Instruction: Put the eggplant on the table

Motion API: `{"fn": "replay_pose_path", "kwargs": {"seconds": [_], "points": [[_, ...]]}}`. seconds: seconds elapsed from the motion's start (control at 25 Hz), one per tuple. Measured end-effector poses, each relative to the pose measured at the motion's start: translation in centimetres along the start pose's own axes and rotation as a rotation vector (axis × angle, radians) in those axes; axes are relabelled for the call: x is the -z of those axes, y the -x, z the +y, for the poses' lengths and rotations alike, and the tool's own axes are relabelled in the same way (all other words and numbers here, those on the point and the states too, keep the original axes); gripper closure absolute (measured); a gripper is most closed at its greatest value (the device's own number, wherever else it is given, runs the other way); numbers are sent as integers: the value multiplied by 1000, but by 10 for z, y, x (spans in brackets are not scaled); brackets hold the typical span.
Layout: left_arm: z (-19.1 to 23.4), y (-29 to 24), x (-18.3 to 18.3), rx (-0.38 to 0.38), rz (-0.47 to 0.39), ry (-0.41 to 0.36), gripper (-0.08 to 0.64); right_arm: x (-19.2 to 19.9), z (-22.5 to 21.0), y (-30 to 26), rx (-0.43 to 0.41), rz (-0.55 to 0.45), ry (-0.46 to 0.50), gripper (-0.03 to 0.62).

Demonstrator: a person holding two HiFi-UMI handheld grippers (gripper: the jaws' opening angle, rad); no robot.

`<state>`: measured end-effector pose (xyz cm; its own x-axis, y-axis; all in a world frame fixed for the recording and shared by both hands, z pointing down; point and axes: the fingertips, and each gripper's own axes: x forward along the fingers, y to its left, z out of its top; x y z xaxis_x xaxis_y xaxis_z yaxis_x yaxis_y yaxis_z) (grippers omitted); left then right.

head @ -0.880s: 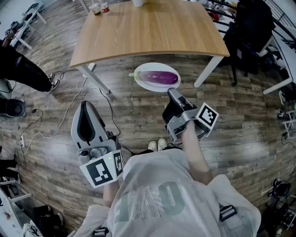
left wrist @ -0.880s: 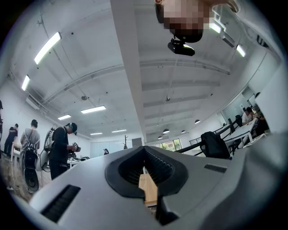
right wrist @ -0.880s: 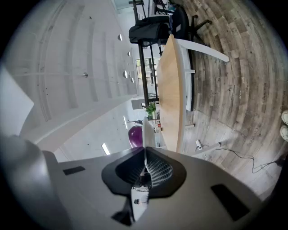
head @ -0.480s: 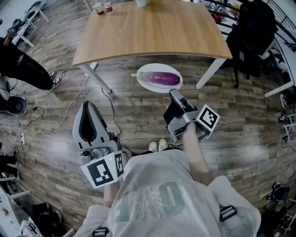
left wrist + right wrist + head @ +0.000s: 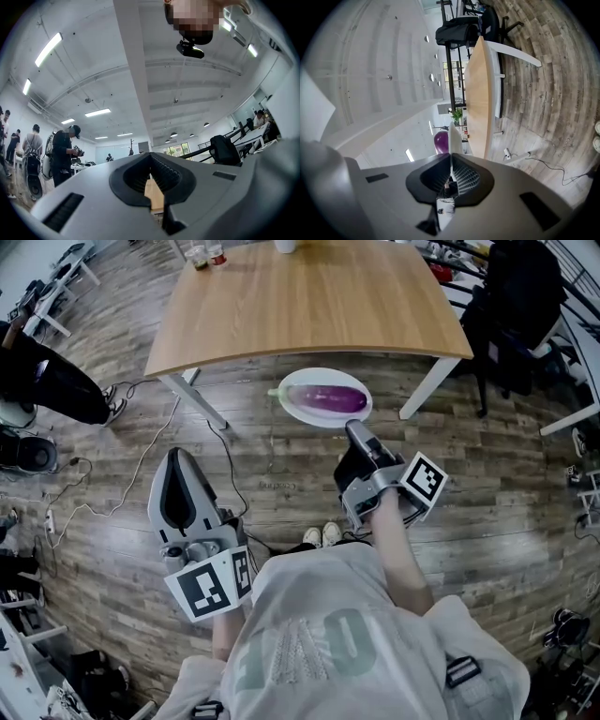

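A purple eggplant (image 5: 325,398) lies on a white plate (image 5: 298,410) that hangs over the wooden floor, just in front of the light wood table (image 5: 309,296). My right gripper (image 5: 355,428) is shut on the plate's near rim. In the right gripper view the plate's edge (image 5: 454,136) runs up from between the closed jaws of the right gripper (image 5: 451,157), with the eggplant (image 5: 441,142) beside it and the table (image 5: 477,93) beyond. My left gripper (image 5: 177,456) is shut and holds nothing, low at the left. The left gripper (image 5: 151,159) points up into the room.
Cups (image 5: 205,253) stand at the table's far edge. A black chair with a bag (image 5: 514,298) is at the right of the table. A person (image 5: 49,381) stands at the left, and cables (image 5: 141,451) trail over the floor. My shoes (image 5: 320,534) show below.
The plate with the eggplant and my right gripper have shifted slightly to the right. The left gripper has hardly moved.
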<state>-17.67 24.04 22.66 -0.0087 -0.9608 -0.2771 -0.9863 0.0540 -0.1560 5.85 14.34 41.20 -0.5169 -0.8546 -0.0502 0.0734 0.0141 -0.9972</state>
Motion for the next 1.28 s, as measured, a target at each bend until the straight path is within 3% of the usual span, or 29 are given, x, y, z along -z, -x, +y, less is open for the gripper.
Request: {"fn": "replay_pose_path", "kwargs": {"seconds": [0.56,1.28], "points": [[-13,-39,23,-24,14,25,552,-40,-9,-26,20,30,0,566],[-30,-198,76,91,5,75,551,-103,-17,-143,24,0,18,566]]}}
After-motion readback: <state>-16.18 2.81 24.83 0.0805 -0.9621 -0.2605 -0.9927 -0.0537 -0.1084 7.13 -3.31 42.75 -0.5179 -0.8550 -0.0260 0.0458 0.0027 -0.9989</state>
